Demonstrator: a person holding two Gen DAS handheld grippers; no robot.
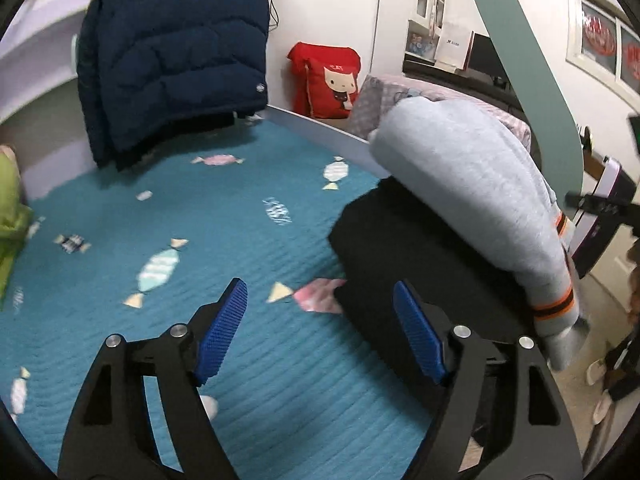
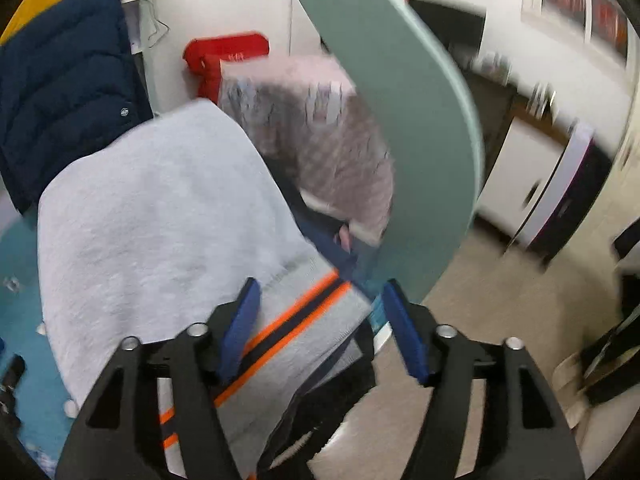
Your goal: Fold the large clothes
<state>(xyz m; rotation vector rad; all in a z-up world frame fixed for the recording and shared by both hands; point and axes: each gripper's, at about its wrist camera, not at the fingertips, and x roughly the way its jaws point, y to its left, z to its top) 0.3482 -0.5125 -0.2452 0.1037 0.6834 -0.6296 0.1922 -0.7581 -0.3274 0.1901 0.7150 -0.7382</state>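
A grey sweatshirt (image 1: pixel 472 184) with an orange and black striped hem lies bunched over a black garment (image 1: pixel 400 248) at the right edge of the teal candy-print bedspread (image 1: pixel 240 360). My left gripper (image 1: pixel 320 286) hovers open over the bedspread, its right finger just above the black garment's edge, with nothing between the pads. In the right wrist view the grey sweatshirt (image 2: pixel 160 208) fills the left. Its striped hem (image 2: pixel 296 320) lies under my right gripper (image 2: pixel 320 286). That gripper is open, and its pads do not press on the cloth.
A navy puffer jacket (image 1: pixel 172 52) hangs at the back left. A red cartoon cushion (image 1: pixel 324 80) and a folded patterned quilt (image 2: pixel 320 120) sit behind the bed rail. A pale green curved panel (image 2: pixel 400 120) rises at the right, with floor and slippers (image 1: pixel 600 384) beyond.
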